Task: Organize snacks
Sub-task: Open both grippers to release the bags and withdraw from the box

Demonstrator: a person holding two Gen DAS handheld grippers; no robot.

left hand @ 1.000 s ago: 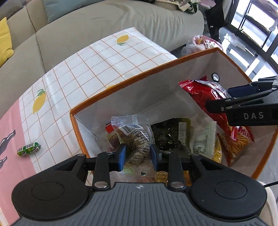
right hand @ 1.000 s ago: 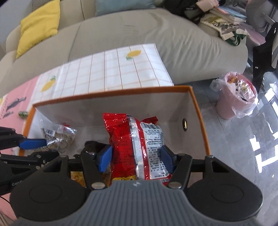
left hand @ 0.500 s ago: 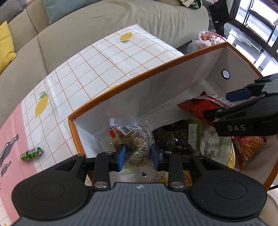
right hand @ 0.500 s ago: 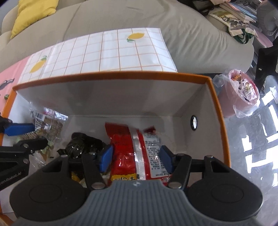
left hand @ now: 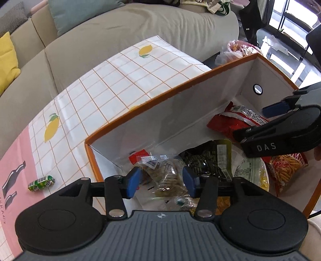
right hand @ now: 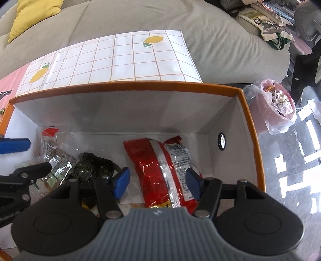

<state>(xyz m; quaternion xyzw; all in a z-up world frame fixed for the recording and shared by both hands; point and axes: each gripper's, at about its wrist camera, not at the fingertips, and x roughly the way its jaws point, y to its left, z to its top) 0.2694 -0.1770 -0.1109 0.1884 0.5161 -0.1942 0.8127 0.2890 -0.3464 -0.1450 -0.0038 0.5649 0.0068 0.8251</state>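
An orange-rimmed white box (left hand: 160,98) holds several snack packets. My left gripper (left hand: 161,181) hangs over its left end with its jaws opening. A clear cookie packet (left hand: 164,174) lies loose below and between the pads, which do not press on it. My right gripper (right hand: 158,181) is over the right half of the box, its jaws also opening. A red chip bag (right hand: 158,166) lies flat on the box floor between the pads, free of the left pad. A dark green packet (right hand: 92,166) rests between the two snacks.
A small green candy (left hand: 41,182) lies on the lemon-print tablecloth (left hand: 120,84) left of the box. A beige sofa (right hand: 180,18) runs behind the table. On the floor to the right stands a pink bin lined with a plastic bag (right hand: 278,106).
Both grippers' jaws have spread apart. The clear packet and the red bag were gripped and now lie loose in the box. The right gripper sank deeper into the box.
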